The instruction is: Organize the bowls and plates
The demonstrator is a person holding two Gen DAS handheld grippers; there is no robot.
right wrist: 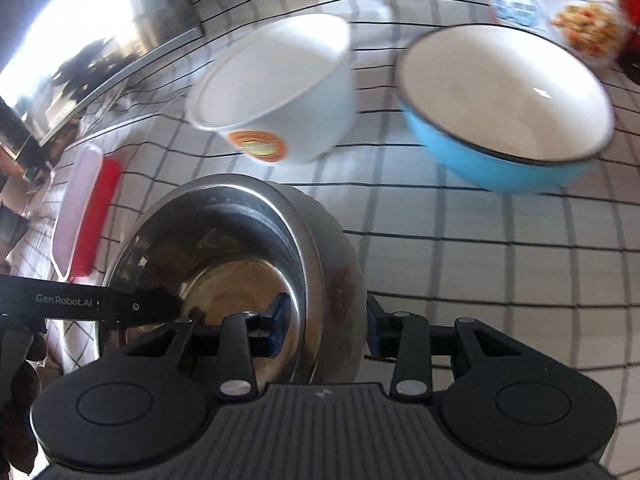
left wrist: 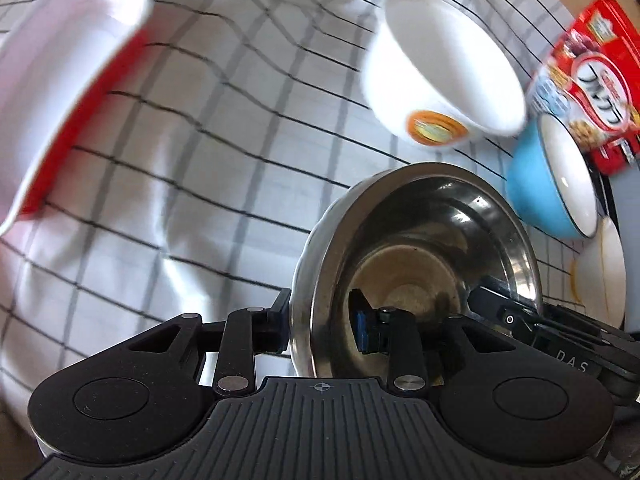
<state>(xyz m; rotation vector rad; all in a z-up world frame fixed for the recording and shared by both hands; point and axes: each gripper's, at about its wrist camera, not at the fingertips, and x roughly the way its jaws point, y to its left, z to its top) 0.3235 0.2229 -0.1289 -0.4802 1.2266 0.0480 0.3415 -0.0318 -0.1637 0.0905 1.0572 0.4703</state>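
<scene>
A steel bowl [left wrist: 440, 216] [right wrist: 224, 232] is held tilted over the checked tablecloth [left wrist: 180, 184], between both grippers. My left gripper [left wrist: 324, 326] is shut on its rim, one finger outside the wall and the blue-padded one inside. My right gripper [right wrist: 326, 324] is shut on the opposite rim in the same way, and it shows in the left wrist view as a black finger [left wrist: 516, 316]. Behind stand a white bowl with an orange label [left wrist: 436, 64] [right wrist: 280, 80] and a light blue bowl, white inside [left wrist: 536, 196] [right wrist: 500, 92].
A red container with a clear lid [left wrist: 60, 80] [right wrist: 86, 216] lies to the left. A red cereal package [left wrist: 592, 80] [right wrist: 560, 4] stands behind the blue bowl. Another white dish [left wrist: 604, 272] sits at the right edge. A shiny metal panel [right wrist: 100, 40] rises at the far left.
</scene>
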